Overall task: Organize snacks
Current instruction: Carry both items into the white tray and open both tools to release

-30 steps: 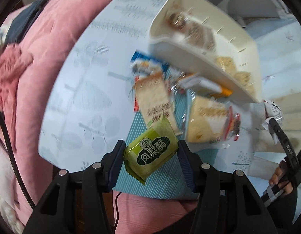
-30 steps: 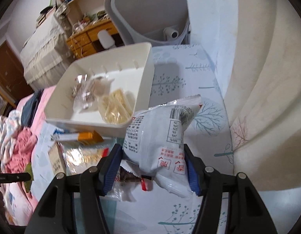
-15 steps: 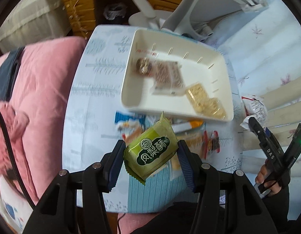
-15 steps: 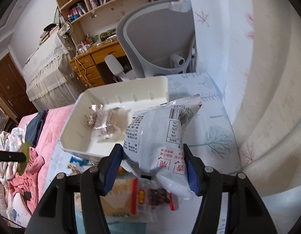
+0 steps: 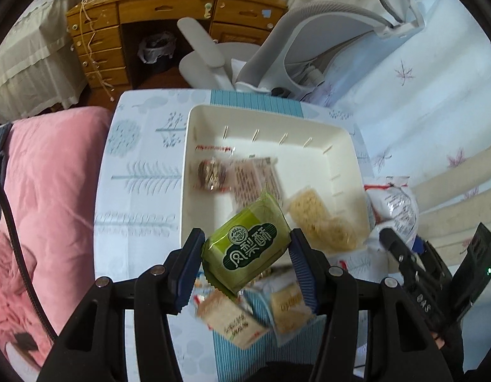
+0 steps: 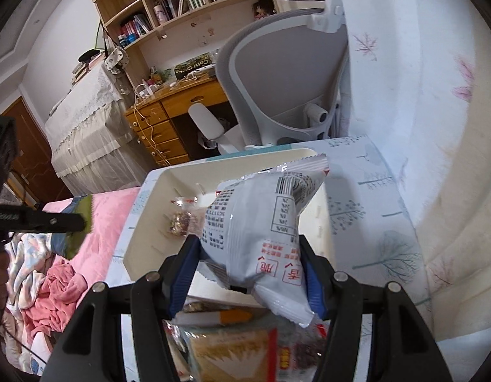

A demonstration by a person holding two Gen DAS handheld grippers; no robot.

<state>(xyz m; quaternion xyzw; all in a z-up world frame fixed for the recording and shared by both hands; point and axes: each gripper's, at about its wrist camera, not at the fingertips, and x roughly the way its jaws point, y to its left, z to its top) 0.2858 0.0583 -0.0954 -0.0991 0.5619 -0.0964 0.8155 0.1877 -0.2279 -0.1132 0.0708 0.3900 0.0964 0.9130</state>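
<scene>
My left gripper (image 5: 245, 251) is shut on a green pastry packet (image 5: 248, 248), held in the air over the near edge of the white tray (image 5: 188, 165). The tray holds a clear packet of brown sweets (image 5: 212, 175), a printed wrapper (image 5: 256, 180) and a yellow cracker pack (image 5: 321, 219). My right gripper (image 6: 250, 262) is shut on a white puffed snack bag (image 6: 261, 226), above the tray's (image 6: 150, 222) near wall. In the left wrist view that bag (image 5: 395, 203) and the right gripper (image 5: 404, 254) show at the tray's right side. Loose snack packets (image 5: 232, 318) lie on the table below my left gripper.
The table wears a pale tree-print cloth (image 5: 137, 191). A pink blanket (image 5: 48, 197) lies to its left, a grey office chair (image 5: 296, 41) and a wooden desk (image 5: 143, 25) stand behind it, and a curtain (image 6: 436, 127) hangs at the right. More packets (image 6: 232, 347) lie under my right gripper.
Both grippers have risen and advanced toward the tray, each keeping its packet. The left one rolled, so the tray now lies square beneath it and the loose packets have dropped to the frame's bottom.
</scene>
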